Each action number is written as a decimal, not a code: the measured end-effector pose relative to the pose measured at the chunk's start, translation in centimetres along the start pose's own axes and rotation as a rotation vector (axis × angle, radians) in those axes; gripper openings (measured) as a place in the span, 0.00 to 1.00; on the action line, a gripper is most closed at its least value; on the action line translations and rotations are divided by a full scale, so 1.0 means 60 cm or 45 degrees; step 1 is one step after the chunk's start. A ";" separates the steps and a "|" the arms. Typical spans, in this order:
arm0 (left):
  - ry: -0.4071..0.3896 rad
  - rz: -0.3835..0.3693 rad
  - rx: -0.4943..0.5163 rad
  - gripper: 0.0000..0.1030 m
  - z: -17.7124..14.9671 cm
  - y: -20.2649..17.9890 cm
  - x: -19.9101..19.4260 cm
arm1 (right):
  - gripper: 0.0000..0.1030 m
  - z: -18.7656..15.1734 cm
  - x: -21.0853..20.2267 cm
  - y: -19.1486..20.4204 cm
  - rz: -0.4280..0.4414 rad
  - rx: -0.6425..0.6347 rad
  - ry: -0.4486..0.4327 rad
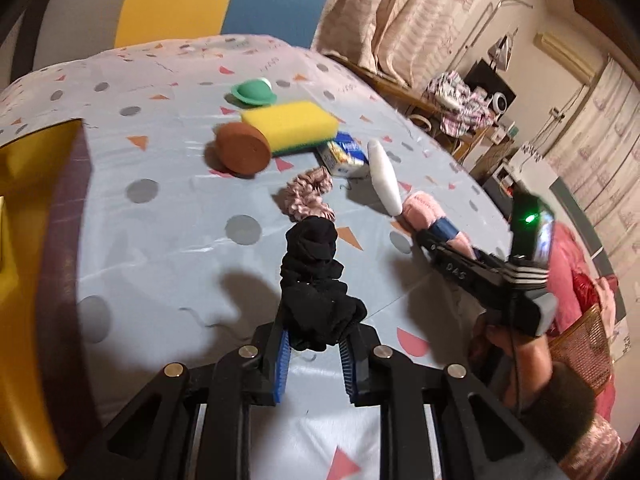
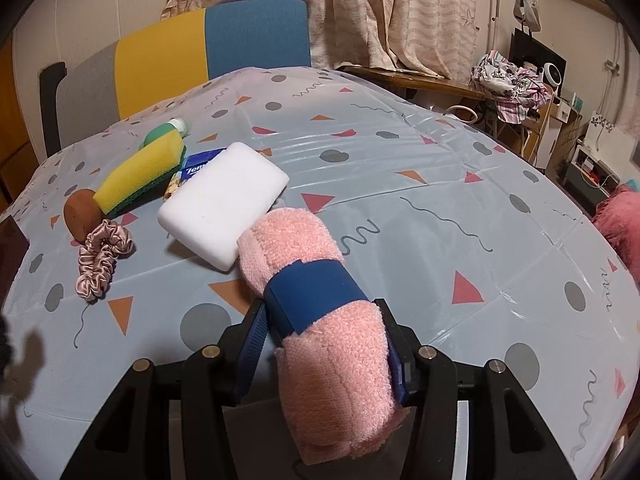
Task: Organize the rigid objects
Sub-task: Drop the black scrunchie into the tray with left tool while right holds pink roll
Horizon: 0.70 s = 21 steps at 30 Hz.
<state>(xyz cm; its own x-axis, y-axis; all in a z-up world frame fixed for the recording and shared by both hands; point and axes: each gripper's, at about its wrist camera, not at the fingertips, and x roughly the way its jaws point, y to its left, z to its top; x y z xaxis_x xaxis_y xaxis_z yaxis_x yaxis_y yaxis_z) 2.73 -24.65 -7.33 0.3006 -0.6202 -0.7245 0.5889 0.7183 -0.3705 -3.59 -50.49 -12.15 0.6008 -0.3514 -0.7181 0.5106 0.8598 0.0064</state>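
Observation:
My left gripper (image 1: 318, 328) is shut on a black scrunchie (image 1: 312, 264), which hangs out past the fingertips above the patterned tablecloth (image 1: 160, 240). My right gripper (image 2: 320, 312) is shut on a rolled pink towel (image 2: 332, 380) with a blue band (image 2: 312, 296); the left wrist view shows that gripper (image 1: 452, 256) at the right, with the towel (image 1: 420, 208) low over the cloth. A white foam block (image 2: 224, 204) lies tilted against the towel's far end. Behind it lie a yellow-green sponge (image 2: 140, 172), a brown disc (image 2: 82, 212), a pink scrunchie (image 2: 102, 260), a blue tissue pack (image 2: 196, 168) and a green bottle (image 2: 166, 130).
A yellow box (image 1: 24, 240) stands at the table's left edge. A chair with a yellow and blue back (image 2: 208, 36) is behind the table. Curtains, a wooden side table with clothes (image 2: 508, 80) and a person's hand (image 1: 520, 344) are at the right.

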 end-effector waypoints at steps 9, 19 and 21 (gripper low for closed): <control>-0.157 0.024 -0.138 0.20 0.015 0.082 -0.107 | 0.46 -0.002 -0.020 0.010 -0.058 -0.039 -0.070; -0.247 0.190 -0.371 0.20 0.043 0.258 -0.171 | 0.46 -0.002 -0.028 0.035 -0.105 -0.127 -0.099; -0.250 0.220 -0.414 0.20 0.047 0.296 -0.177 | 0.46 -0.002 -0.027 0.037 -0.108 -0.136 -0.097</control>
<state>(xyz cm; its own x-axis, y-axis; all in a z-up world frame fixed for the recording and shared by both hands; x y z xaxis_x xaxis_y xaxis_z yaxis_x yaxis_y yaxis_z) 12.11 -6.22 -4.56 0.5300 -0.5076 -0.6793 0.2589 0.8597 -0.4404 -3.52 -47.97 -11.06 0.6054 -0.4479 -0.6580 0.4956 0.8590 -0.1287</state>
